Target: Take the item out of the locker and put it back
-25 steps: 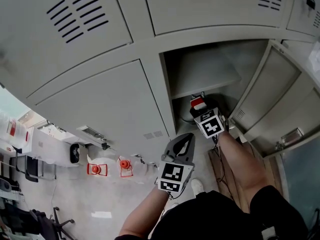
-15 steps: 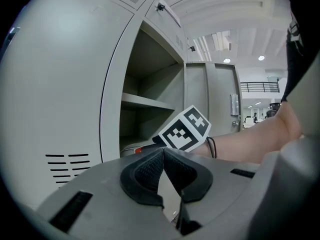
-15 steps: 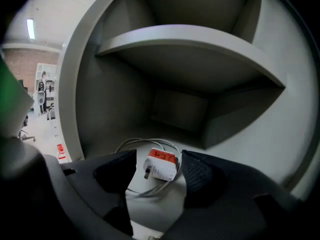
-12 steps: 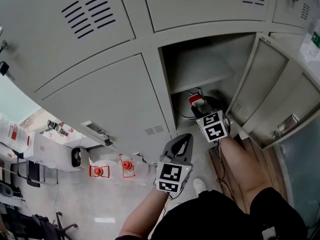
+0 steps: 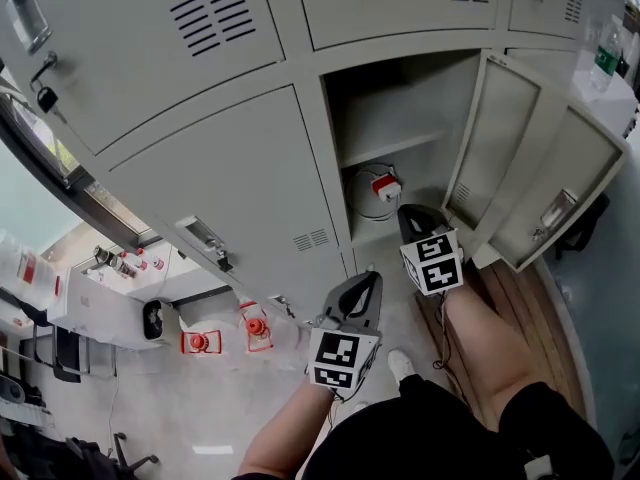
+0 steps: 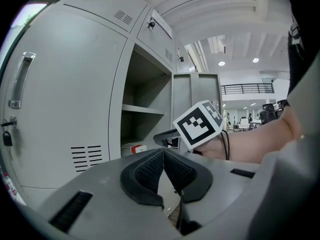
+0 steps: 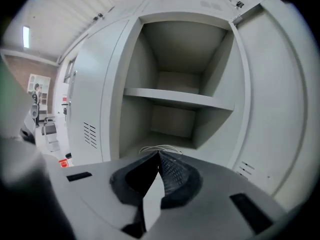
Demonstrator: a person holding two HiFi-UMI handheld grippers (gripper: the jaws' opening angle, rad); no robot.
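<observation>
The item, white with a red part [image 5: 381, 187], sits in the open locker's lower compartment [image 5: 400, 203], under the shelf [image 5: 390, 148]. My right gripper [image 5: 406, 213] hangs just outside the opening, a little in front of the item. Its jaws have just been closing and are now shut with nothing between them. In the right gripper view the shut jaws [image 7: 159, 157] point into the locker, with thin white wire loops [image 7: 161, 148] showing just beyond them. My left gripper [image 5: 374, 278] is lower and nearer to me, shut and empty [image 6: 163, 155]. From it I see the item [image 6: 134, 148].
The locker's door [image 5: 503, 148] swings open to the right, with a second open door [image 5: 566, 190] beside it. Closed locker doors [image 5: 230, 178] fill the left. Red and white objects [image 5: 200, 341] lie on the floor below. A leg [image 5: 490, 348] is under the right gripper.
The right gripper has drawn back out of the locker and away from the item, and its jaws have closed empty. The item stays in the lower compartment. The left gripper shifted slightly.
</observation>
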